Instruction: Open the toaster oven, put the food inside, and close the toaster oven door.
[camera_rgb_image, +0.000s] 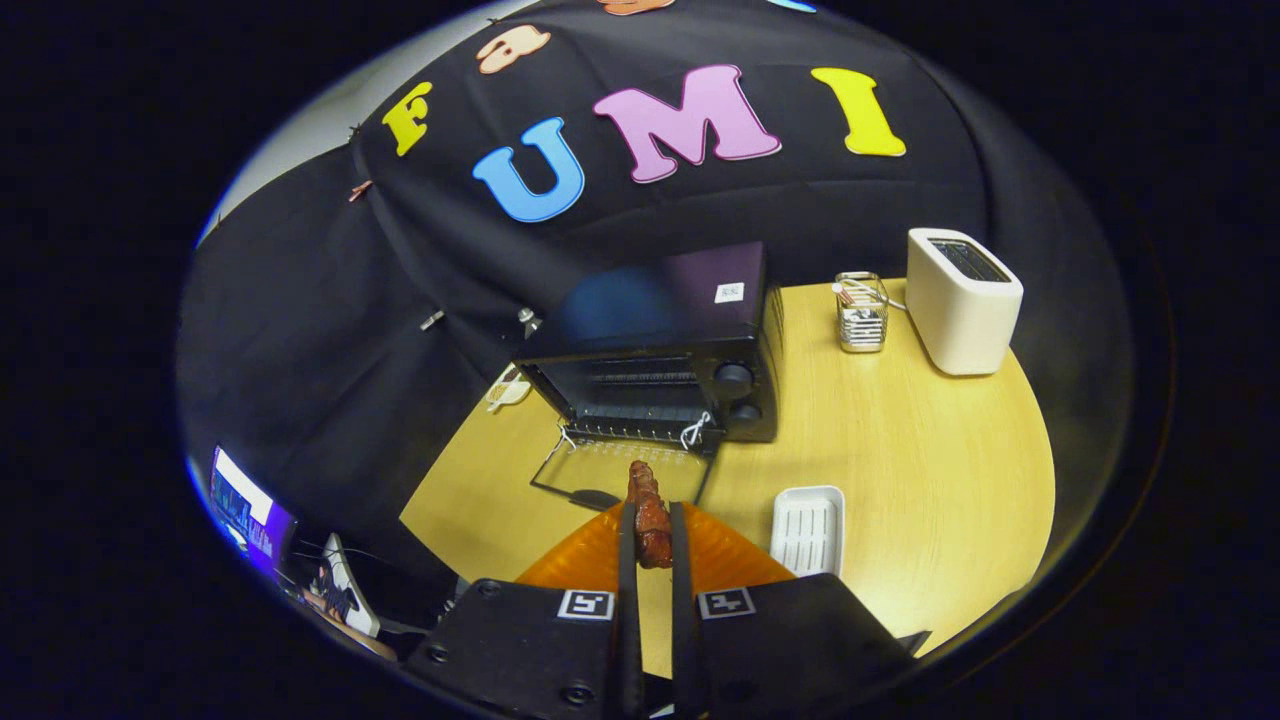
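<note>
My gripper (653, 535) has its two fingers nearly closed, pinching a reddish-brown, lumpy piece of food (650, 510) by its lower half, lifted above the wooden table (930, 450). Ahead, the black toaster oven (660, 345) stands with its glass door (620, 472) folded down flat. The food looks light, soft and perhaps greasy; a gentle, low grip suits it.
</note>
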